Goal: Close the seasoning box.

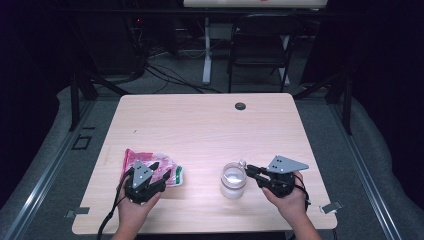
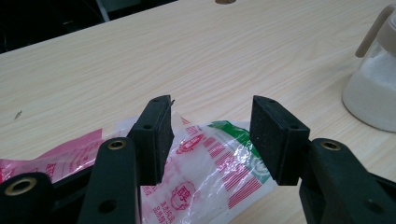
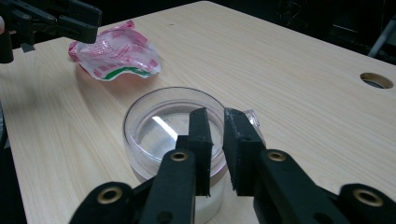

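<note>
item: my right gripper (image 3: pixel 215 122), jaws a narrow gap apart at the lidded sugar jar (image 3: pixel 173 135) front-right on the table (image 1: pixel 200 120), pinching nothing, could tip it; left gripper (image 2: pixel 210 135) spread above the sugar bag (image 2: pixel 210 163), may snag it.

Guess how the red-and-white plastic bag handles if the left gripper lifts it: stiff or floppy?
Probably floppy: the plastic bag is thin crinkled film, lying creased on the table. Likely slippery, since it looks glossy. The white contents may shift and sag when lifted by one edge.
</note>
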Motion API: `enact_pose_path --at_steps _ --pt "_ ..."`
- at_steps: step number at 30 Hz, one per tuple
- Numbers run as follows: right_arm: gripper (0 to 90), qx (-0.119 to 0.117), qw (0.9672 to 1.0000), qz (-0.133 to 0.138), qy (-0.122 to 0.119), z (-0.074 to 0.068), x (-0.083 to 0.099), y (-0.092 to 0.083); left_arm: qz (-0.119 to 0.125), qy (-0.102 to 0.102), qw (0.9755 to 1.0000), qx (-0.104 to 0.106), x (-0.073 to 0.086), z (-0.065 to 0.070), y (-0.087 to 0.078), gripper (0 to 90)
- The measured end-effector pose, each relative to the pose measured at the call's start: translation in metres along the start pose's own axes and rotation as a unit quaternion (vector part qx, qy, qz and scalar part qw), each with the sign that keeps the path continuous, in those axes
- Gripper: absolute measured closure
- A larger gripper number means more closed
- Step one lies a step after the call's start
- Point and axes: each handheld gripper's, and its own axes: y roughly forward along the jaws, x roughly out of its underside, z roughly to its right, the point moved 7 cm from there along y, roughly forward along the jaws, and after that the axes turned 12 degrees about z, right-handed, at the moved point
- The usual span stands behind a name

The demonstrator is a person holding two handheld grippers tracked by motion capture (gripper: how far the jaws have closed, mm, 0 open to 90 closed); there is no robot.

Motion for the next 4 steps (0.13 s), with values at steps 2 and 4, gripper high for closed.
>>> enact_pose_path --at_steps 2,4 --pt "70.5 0.001 1.0000 0.002 -0.001 0.0006 0.0002 -0.0011 0.000 0.000 1.0000 0.001 -0.0004 -0.0006 0.0005 48.8" --pt "63.6 0.011 0.9999 0.007 -0.002 0.0024 0.0004 -0.0014 0.002 -0.001 1.0000 -0.001 -0.0011 -0.0016 0.0009 48.6"
